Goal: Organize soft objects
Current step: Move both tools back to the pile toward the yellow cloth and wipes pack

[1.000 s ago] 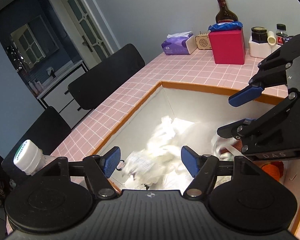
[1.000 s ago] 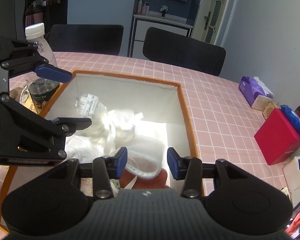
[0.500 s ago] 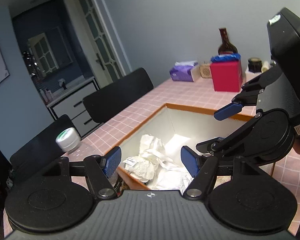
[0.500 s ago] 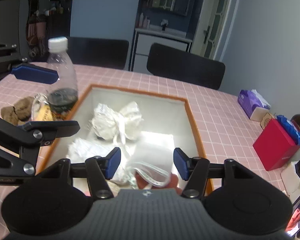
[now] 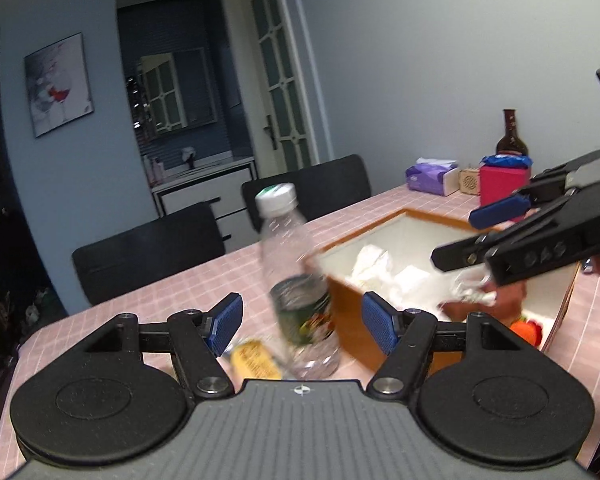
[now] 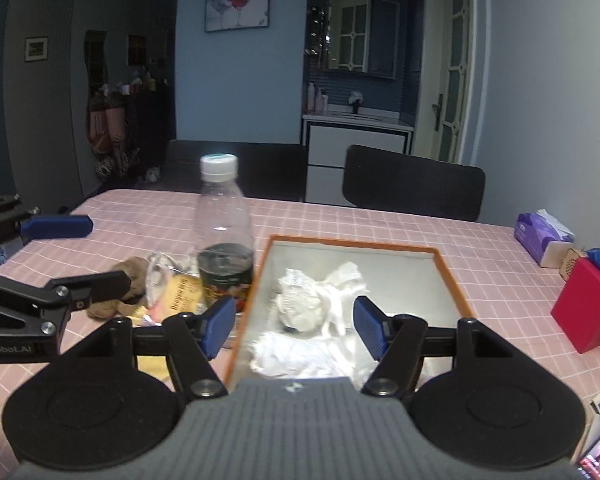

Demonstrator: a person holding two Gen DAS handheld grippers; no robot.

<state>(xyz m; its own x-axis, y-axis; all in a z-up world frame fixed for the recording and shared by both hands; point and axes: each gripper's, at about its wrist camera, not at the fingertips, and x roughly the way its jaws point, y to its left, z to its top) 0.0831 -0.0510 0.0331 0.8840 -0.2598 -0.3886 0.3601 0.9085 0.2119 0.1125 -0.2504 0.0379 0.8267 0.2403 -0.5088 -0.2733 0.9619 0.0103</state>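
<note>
On the pink checked worktop (image 6: 380,224), we see crumpled white soft items (image 6: 312,320) inside the orange-rimmed box (image 6: 452,280). Our right gripper (image 6: 294,326) has just been opening, empty; our left gripper (image 5: 302,326) is also open, empty.

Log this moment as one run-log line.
left gripper: open, empty | right gripper: jaws just opening, empty | white soft items: in box
</note>
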